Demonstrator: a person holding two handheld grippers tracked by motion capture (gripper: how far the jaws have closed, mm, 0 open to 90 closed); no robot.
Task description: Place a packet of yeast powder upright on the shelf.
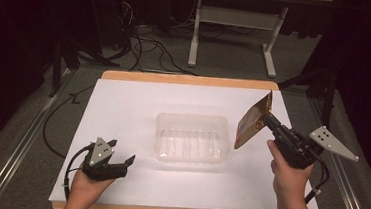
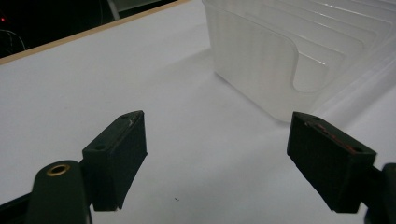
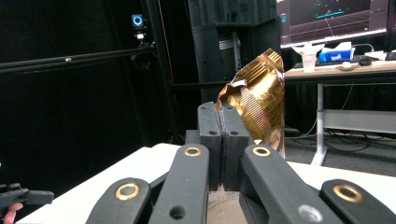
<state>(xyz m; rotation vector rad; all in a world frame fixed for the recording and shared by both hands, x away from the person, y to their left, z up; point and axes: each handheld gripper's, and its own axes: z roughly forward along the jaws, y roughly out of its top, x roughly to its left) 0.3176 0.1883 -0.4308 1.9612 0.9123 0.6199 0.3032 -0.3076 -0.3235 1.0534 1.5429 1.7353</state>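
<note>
High view: a gold foil packet (image 1: 253, 121) is clamped in the right gripper (image 1: 267, 120), lifted at 3 o'clock of the clear plastic tray (image 1: 163, 133). Placement into the tray is judged outstanding. The left gripper (image 1: 119, 154) is held spread and empty at 8 o'clock.

The packet (image 3: 257, 100) is crinkled foil, gold and glossy, with fine printed ribbing on its face. The tray (image 1: 192, 138) at the middle of the table is clear, thin plastic, smooth and slightly frosted, with moulded ridges across its floor. The table (image 1: 123, 109) carries a matt white sheet, probably paper, over a pale wooden board that shows at the far and near edges. The right gripper (image 3: 223, 140) has matt black plastic jaws with brass-coloured rivets. The left gripper (image 2: 224, 154) shows matt, finely textured black pads.
</note>
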